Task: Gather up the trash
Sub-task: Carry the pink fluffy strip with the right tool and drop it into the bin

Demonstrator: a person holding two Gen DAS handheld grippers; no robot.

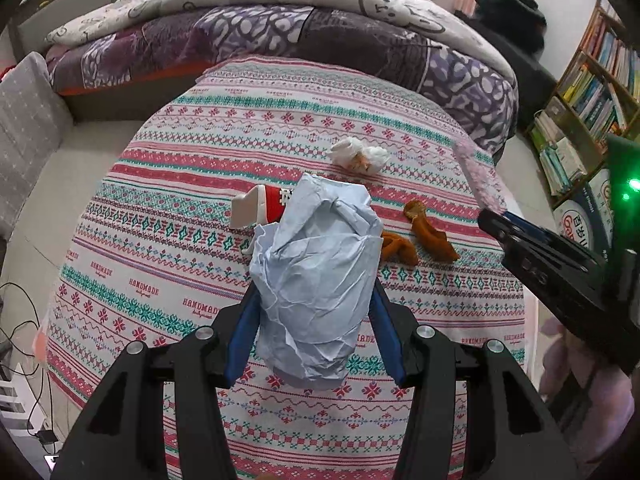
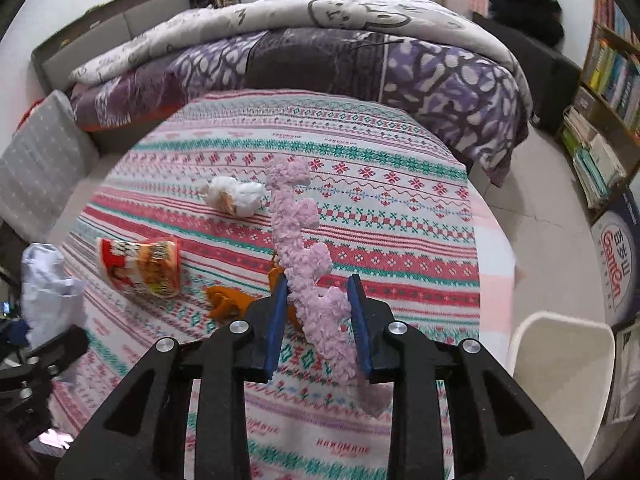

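My left gripper [image 1: 314,300] is shut on a crumpled pale blue paper [image 1: 320,280], held above the table; the paper also shows in the right wrist view [image 2: 44,280]. My right gripper [image 2: 318,292] is shut on a fluffy pink sock [image 2: 300,236], which hangs above the table. On the patterned tablecloth [image 1: 160,240] lie a red noodle cup [image 2: 140,266] on its side, a white crumpled tissue [image 2: 234,196] with orange stains, and orange-brown peel pieces [image 1: 428,236]. The blue paper partly hides the cup [image 1: 260,206] in the left wrist view.
A white bin [image 2: 560,368] stands on the floor right of the table. A bed with purple and grey quilts [image 2: 320,52] lies behind the table. A bookshelf [image 1: 592,92] is at the right, a grey cushion [image 1: 28,132] at the left, cables [image 1: 24,340] on the floor.
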